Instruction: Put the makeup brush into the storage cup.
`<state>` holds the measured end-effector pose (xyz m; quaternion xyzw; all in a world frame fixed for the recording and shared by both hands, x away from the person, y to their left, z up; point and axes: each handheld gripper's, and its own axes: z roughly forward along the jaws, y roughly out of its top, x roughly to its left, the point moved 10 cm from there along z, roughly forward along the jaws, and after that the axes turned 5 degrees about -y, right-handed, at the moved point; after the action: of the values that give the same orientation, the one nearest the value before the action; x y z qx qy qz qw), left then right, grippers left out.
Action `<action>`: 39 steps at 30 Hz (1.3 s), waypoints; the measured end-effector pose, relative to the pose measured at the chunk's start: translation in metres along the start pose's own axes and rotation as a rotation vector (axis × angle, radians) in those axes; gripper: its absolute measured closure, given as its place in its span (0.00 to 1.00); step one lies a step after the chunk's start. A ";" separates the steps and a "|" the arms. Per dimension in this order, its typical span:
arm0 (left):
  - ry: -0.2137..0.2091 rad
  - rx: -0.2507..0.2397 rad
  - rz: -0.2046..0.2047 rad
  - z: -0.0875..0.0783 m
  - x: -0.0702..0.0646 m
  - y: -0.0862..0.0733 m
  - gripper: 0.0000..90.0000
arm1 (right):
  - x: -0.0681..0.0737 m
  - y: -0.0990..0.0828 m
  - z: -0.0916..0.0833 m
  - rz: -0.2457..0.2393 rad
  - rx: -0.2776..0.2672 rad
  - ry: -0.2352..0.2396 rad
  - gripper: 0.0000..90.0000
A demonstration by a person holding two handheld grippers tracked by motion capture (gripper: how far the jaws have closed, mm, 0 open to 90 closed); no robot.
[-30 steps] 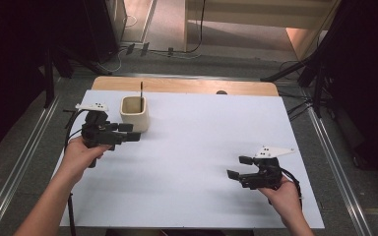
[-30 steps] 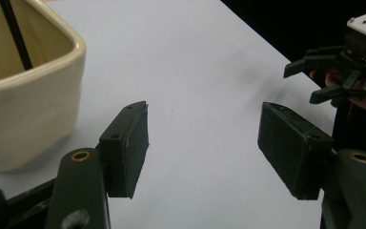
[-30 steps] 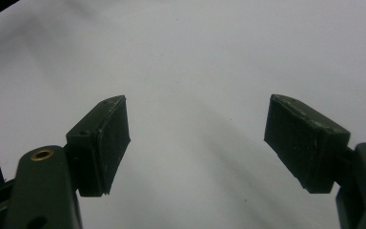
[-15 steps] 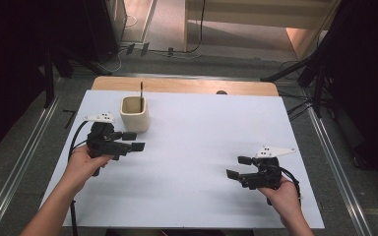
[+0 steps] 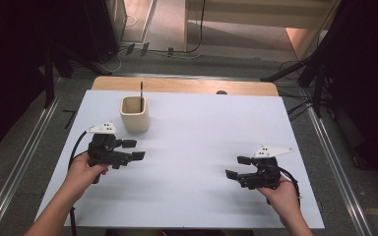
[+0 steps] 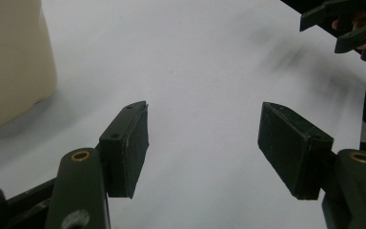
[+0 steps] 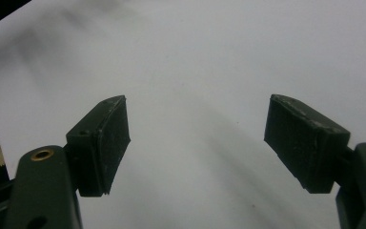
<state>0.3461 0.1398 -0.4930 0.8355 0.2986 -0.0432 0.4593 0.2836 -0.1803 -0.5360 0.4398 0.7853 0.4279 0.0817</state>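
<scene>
1. Sitting on the white table sheet (image 5: pixel 197 137), toward its far left part, is a cream cup (image 5: pixel 135 114) with a thin dark stick (image 5: pixel 141 93) standing upright in it.
2. Hovering just on the near side of the cup, the left gripper (image 5: pixel 133 150) is pointing toward the middle of the table, its jaws standing apart with nothing between them.
3. Showing the cup's cream wall (image 6: pixel 14 62) at its left edge, the left gripper view is looking past those parted jaws at bare sheet.
4. Resting low near the right front part of the table, the right gripper (image 5: pixel 237 167) is pointing left, well apart from the cup, jaws gaping wide and empty.
</scene>
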 end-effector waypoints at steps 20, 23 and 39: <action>0.061 0.011 0.077 -0.012 -0.004 -0.030 0.39 | -0.001 0.002 0.003 -0.012 0.005 0.003 0.27; 0.062 0.017 0.097 -0.012 -0.005 -0.034 0.39 | -0.002 0.002 0.004 -0.013 0.007 0.000 0.27; 0.058 0.049 0.113 -0.004 -0.005 -0.043 0.39 | -0.006 0.001 0.006 -0.027 0.019 -0.010 0.27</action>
<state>0.3178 0.1576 -0.5209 0.8628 0.2630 -0.0002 0.4318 0.2904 -0.1808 -0.5403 0.4319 0.7950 0.4170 0.0871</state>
